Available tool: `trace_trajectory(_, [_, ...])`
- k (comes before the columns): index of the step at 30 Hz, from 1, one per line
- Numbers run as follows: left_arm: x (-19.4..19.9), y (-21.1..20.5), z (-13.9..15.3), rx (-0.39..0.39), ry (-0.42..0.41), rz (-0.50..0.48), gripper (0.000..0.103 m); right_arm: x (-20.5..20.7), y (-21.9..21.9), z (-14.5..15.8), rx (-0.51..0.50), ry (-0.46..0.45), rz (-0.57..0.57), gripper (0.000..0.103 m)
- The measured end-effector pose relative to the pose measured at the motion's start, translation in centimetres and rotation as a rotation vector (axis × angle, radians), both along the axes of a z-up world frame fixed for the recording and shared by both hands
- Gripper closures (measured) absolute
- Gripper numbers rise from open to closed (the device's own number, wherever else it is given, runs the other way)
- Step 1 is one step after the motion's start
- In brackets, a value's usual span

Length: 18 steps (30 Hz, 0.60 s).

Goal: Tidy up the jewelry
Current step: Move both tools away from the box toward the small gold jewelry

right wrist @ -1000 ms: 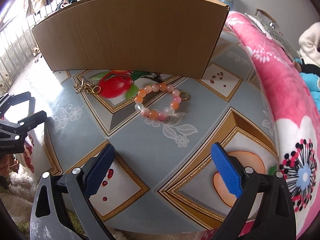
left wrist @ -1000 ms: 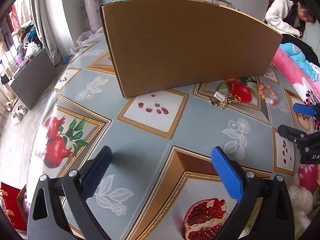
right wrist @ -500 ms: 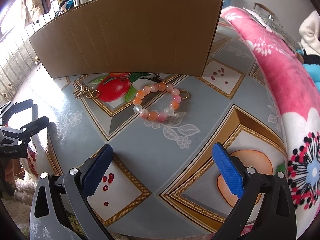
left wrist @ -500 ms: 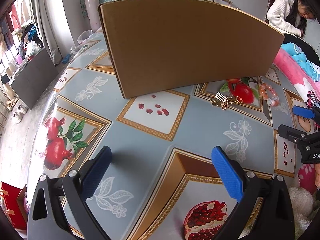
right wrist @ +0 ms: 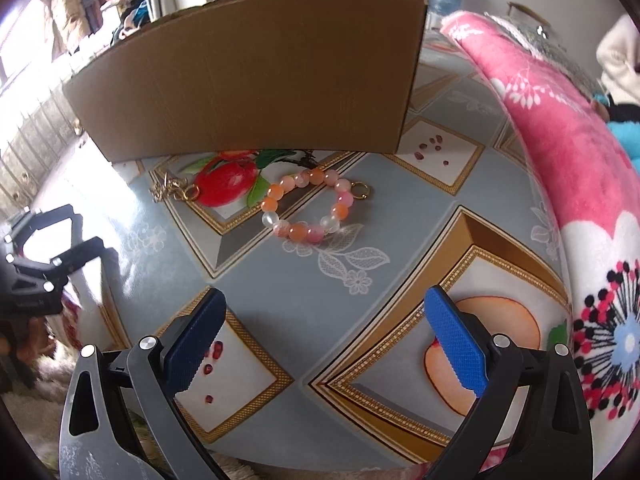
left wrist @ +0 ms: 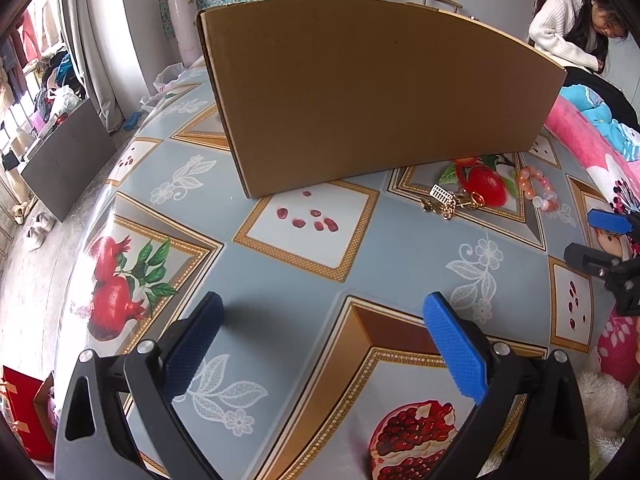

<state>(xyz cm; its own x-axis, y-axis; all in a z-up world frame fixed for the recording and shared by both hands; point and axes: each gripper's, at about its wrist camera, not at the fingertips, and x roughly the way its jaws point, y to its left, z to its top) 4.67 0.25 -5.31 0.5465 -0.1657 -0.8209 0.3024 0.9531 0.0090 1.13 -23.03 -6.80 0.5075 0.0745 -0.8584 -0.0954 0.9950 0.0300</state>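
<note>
An orange, pink and white bead bracelet (right wrist: 310, 208) with a small gold ring lies on the patterned tablecloth (right wrist: 248, 280), just ahead of my right gripper (right wrist: 324, 320), which is open and empty. A gold chain piece (right wrist: 174, 191) lies to the bracelet's left. In the left wrist view the gold chain piece (left wrist: 450, 202) and the bracelet (left wrist: 536, 188) sit far right, well ahead of my open, empty left gripper (left wrist: 320, 324). A brown cardboard box (left wrist: 372, 96) stands behind both pieces.
The cardboard box (right wrist: 256, 80) blocks the view of the table's far side. A pink flowered blanket (right wrist: 568, 168) lies along the table's right edge. A person in a white sweater (left wrist: 568, 36) sits at the back right. The right gripper's fingers (left wrist: 608, 222) show at the left view's right edge.
The right gripper has moved forward toward the bracelet, which now looks larger and closer. The left gripper has shifted only slightly.
</note>
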Motion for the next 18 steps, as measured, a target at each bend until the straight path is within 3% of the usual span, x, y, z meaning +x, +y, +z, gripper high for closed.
trace_trajectory(3, [-0.1,0.0,0.0,0.0,0.0,-0.007,0.005,0.0,-0.5,1.0,0.052,-0.016,-0.012,0.008])
trace_trajectory(9, [-0.2,0.0,-0.2,-0.007,-0.021,-0.011,0.004,-0.2,0.0,2.6,0.204,-0.079,0.082,0.009])
trace_trajectory(14, [-0.3,-0.1,-0.3,-0.008,-0.025,-0.013,0.004,0.2,1.3,3.2,0.218,-0.117,0.136,0.029])
trace_trajectory(18, [-0.3,-0.1,-0.3,-0.009,-0.03,-0.018,0.004,1.1,1.9,3.2,0.214,-0.111,0.148,0.033])
